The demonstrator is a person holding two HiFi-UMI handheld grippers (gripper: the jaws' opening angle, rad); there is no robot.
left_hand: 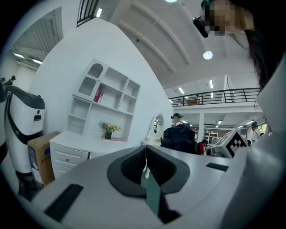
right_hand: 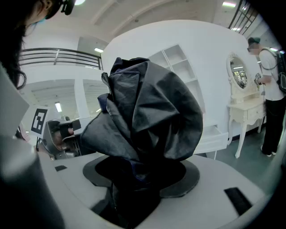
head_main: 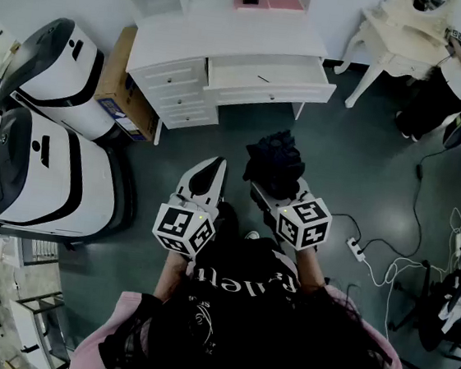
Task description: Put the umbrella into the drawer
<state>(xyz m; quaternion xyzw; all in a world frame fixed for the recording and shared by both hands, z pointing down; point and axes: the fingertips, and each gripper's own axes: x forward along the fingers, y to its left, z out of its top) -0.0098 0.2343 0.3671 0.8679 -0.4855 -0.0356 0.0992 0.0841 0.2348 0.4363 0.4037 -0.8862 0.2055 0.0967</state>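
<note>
Head view: a person stands on a dark floor [head_main: 355,177] and holds two grippers out in front. The left gripper [head_main: 211,169] is just left of the middle of the frame, and its two jaws are pressed together with nothing in them. The right gripper [head_main: 275,191] is beside it, and its jaws are clamped wide on the black umbrella [head_main: 274,161], a soft folded bundle in the middle of the frame. At the top is a white desk [head_main: 230,43] with its drawer [head_main: 268,76] pulled open. The umbrella is below the drawer in the frame, well apart from it. A cardboard box [head_main: 118,84] leans by the desk on the left, and two big white machines [head_main: 45,175] stand at the left edge. A power strip [head_main: 357,249] lies on the floor at the right. Left gripper view: the jaws meet in a thin line low in the middle, so the left gripper [left_hand: 145,163] is closed and empty. Behind it are a white shelf [left_hand: 105,98] and flowers [left_hand: 108,129] on the desk at the left, and the umbrella [left_hand: 178,138] is right of the middle. Right gripper view: the umbrella [right_hand: 147,116] fills the middle, and its dark cloth goes down between the wide jaws of the right gripper [right_hand: 143,179], which hold it. The open drawer [right_hand: 213,138] peeks out at the right, and farther right there is a dressing table [right_hand: 243,109].
</note>
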